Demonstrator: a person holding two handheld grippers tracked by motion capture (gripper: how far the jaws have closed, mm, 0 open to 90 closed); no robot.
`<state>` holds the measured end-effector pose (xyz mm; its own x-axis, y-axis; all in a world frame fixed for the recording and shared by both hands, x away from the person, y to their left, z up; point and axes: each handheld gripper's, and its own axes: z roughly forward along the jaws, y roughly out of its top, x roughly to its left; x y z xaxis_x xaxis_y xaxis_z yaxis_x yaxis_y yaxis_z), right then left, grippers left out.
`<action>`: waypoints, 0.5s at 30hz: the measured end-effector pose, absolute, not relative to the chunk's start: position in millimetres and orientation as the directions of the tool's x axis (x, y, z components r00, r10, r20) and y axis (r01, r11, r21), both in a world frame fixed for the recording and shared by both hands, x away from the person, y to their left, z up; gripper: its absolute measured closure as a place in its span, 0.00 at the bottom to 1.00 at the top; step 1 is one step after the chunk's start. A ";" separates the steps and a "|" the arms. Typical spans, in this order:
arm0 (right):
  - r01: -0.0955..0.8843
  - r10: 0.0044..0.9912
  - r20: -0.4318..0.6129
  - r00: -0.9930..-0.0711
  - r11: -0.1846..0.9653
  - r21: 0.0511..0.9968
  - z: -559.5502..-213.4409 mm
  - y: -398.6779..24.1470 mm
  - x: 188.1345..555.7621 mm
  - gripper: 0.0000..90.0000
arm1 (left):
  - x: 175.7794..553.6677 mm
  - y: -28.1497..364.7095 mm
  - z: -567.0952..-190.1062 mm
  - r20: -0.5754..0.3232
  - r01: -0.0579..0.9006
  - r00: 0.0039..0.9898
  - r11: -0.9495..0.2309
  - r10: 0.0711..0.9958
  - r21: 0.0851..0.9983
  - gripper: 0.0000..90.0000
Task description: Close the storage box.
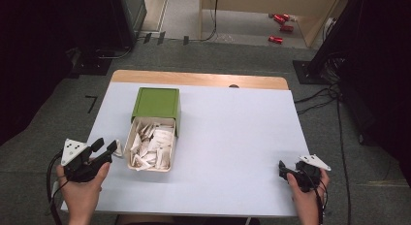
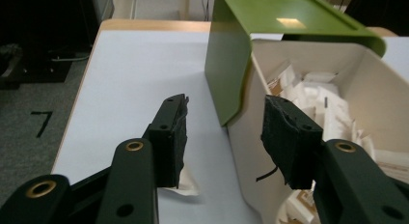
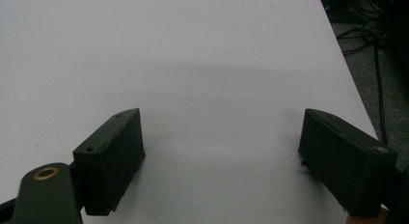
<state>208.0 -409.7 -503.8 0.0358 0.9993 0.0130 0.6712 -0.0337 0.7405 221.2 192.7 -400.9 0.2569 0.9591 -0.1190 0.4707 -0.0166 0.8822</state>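
Note:
A green sleeve (image 1: 156, 103) (image 2: 270, 16) lies on the white table, and a cream drawer (image 1: 129, 143) (image 2: 243, 175) is slid out of it toward me. Several white paper packets (image 1: 152, 145) (image 2: 333, 105) fill the drawer. My left gripper (image 1: 107, 146) (image 2: 225, 115) hovers at the drawer's front left corner with jaws apart: one outside the drawer wall, the other over its inside, pads clear of the wall. A single loose packet (image 1: 118, 149) (image 2: 189, 184) shows just below the outer jaw. My right gripper (image 1: 285, 168) (image 3: 222, 132) rests open near the table's front right corner, nothing between its fingers.
The table (image 1: 232, 137) has a wooden strip along its far edge (image 1: 194, 78). On the floor beyond lie several red objects (image 1: 280, 21). Cables (image 1: 320, 96) trail on the floor to the right, and dark stands are at both back corners.

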 end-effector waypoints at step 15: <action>0.671 0.999 0.013 0.036 -0.034 0.741 -503.8 -409.7 208.0 0.17 | 214.6 171.9 -402.4 -0.125 0.487 0.318 -0.049 0.940 0.872 0.64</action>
<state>208.0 -409.7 -503.8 0.0361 0.9993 0.0134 0.6709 -0.0342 0.7407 214.6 171.9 -402.4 0.3180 0.9399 -0.1245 0.4875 -0.0494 0.8717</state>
